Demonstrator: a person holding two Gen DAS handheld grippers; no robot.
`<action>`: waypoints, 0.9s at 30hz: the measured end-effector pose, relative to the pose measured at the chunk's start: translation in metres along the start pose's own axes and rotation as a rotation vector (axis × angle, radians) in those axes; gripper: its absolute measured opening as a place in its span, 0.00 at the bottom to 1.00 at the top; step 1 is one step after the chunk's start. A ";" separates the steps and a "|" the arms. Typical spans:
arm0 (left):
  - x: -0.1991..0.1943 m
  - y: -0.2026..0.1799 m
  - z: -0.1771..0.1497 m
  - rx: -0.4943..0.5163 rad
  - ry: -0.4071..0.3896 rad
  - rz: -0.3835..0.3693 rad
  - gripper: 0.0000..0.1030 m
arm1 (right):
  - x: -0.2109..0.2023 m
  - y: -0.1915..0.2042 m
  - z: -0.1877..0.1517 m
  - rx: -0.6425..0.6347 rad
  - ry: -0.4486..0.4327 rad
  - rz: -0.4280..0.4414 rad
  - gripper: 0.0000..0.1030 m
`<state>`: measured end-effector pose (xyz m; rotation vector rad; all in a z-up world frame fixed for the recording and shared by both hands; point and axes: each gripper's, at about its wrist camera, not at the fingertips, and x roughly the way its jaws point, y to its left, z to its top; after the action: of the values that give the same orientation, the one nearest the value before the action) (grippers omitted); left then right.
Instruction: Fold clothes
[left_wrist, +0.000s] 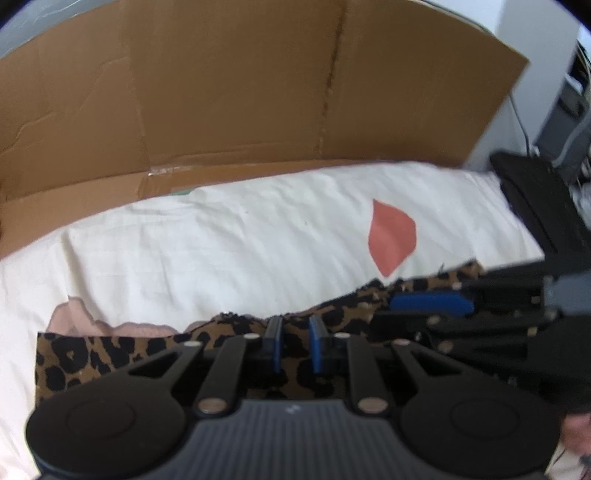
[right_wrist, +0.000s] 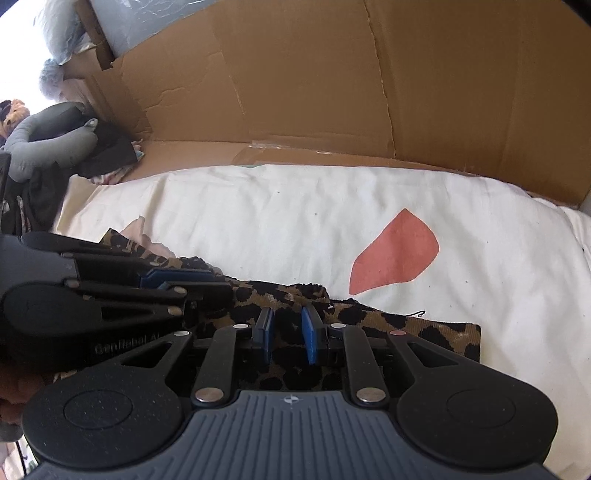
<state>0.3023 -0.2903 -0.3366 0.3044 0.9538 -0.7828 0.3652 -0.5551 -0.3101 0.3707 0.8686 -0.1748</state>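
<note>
Cream bedding (left_wrist: 221, 251) with a coral leaf-shaped patch (left_wrist: 392, 238) serves as the folding surface, and a flattened cardboard sheet (left_wrist: 240, 85) stands propped along its far edge, probably as a plain backdrop that also keeps cloth from sliding off the back. To one side, in the right wrist view, a pile of dark clothes and a grey soft toy (right_wrist: 48, 147) sits well apart from the work, likely waiting its turn.

The task's thing, a leopard-print garment (right_wrist: 424, 328), lies across the near part of the bedding, just short of the coral patch, with its far edge bunched and ruffled. A pale pink cloth (left_wrist: 70, 317) peeks out from behind its end.

Both tools point steeply down at the garment, close beside each other. The left gripper (left_wrist: 295, 341) has its blue pads a narrow gap apart with leopard fabric showing in that gap; the right gripper (right_wrist: 287, 334) looks the same. Whether the pads actually press on the cloth or merely straddle a fold I cannot tell from either view. Judging by the placement, the two grippers sit side by side along one edge so that it can be carried across as a straight, even line rather than dragged from a single corner.
</note>
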 end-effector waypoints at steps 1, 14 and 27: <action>-0.002 0.001 0.000 -0.019 -0.013 0.002 0.12 | 0.000 0.001 0.001 0.008 0.000 -0.004 0.22; -0.059 -0.002 0.001 -0.025 -0.098 0.029 0.13 | -0.063 0.010 -0.018 0.033 -0.181 -0.021 0.45; -0.042 -0.016 -0.024 0.045 -0.048 -0.045 0.18 | -0.048 0.024 -0.041 0.003 -0.085 -0.044 0.45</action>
<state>0.2620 -0.2689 -0.3142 0.3028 0.9018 -0.8495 0.3131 -0.5169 -0.2911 0.3449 0.7927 -0.2317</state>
